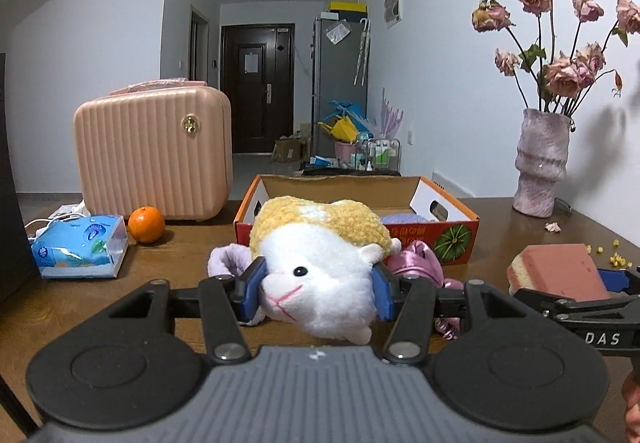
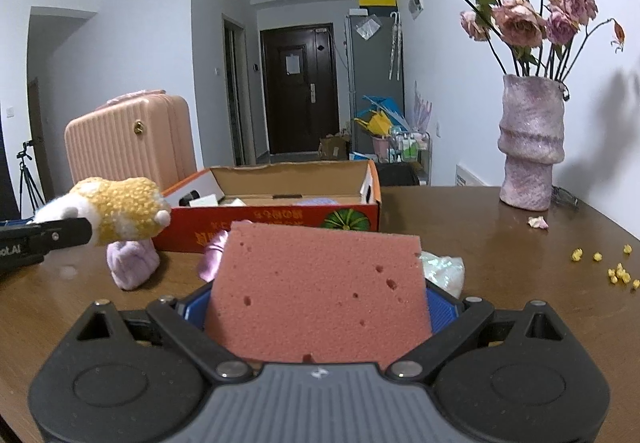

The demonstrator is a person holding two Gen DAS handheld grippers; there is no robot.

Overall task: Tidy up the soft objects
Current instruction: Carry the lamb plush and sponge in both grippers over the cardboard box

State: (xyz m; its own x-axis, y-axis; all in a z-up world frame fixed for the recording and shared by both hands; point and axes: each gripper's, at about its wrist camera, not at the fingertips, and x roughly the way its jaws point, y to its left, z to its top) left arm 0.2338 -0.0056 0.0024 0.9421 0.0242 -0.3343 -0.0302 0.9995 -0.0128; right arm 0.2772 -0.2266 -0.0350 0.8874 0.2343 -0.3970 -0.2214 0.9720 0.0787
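the plush hamster (image 1: 320,267) is fluffy cloth, the sponge (image 2: 320,291) porous matt foam, the table (image 2: 500,255) glossy wood, the box (image 2: 280,219) cardboard.

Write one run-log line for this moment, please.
left tool: shut on plush hamster | right tool: shut on pink sponge | both held in front of the cardboard box | purple sock on table

Between our left fingers (image 1: 256,279) sits the plush toy (image 1: 320,263), with the box (image 1: 456,235) on the table (image 1: 188,247) beyond them. Between our right fingers (image 2: 440,309) sits the sponge (image 2: 320,291); the vase (image 2: 530,147) stands ahead to their right.
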